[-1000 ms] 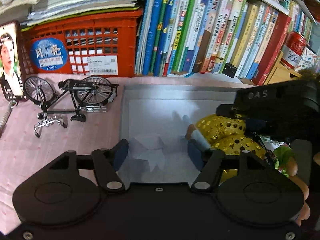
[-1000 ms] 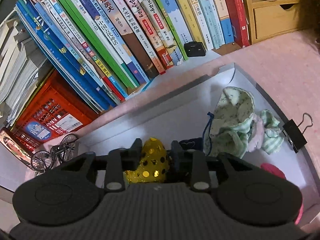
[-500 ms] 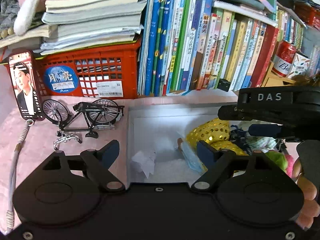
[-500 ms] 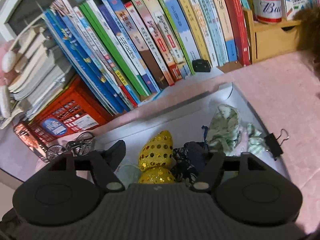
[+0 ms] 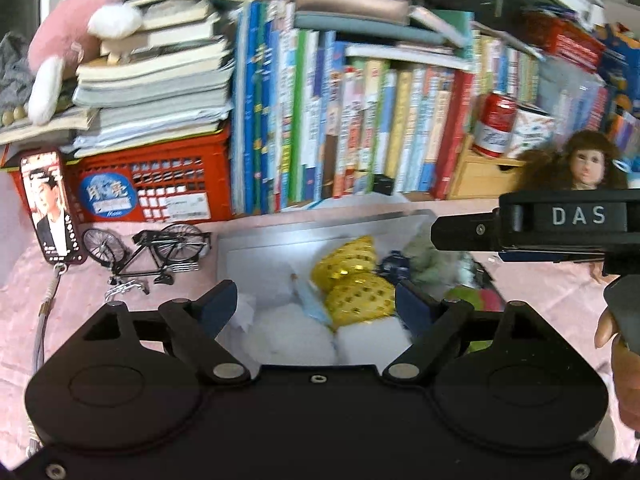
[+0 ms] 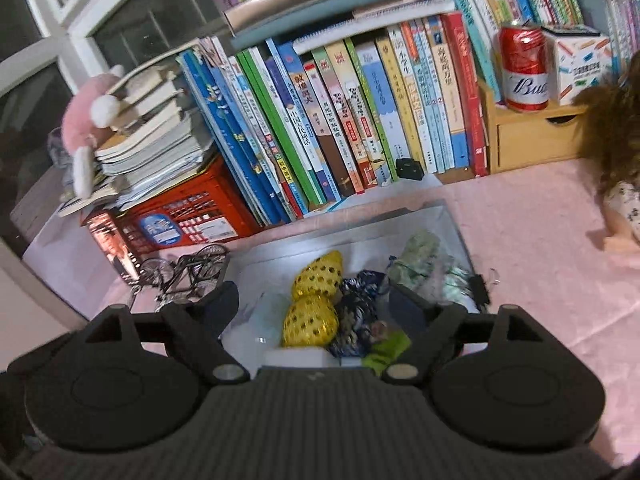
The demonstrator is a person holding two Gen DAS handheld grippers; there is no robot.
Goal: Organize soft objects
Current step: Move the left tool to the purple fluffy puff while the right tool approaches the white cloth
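Two gold sequinned pouches in one shallow grey tray
Left gripper spread, empty; right gripper opening, empty; one green-white cloth bundle beside them.

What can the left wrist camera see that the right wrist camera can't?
Only the left wrist view shows the doll's face, the right gripper's side marked DAS and a fingertip.
Only the right wrist view shows the window and the binder clip.
Both show the gold pouches in the tray, the toy bike, red crate, books, red can and pink plush. The right gripper's jaws are opening, nothing held.
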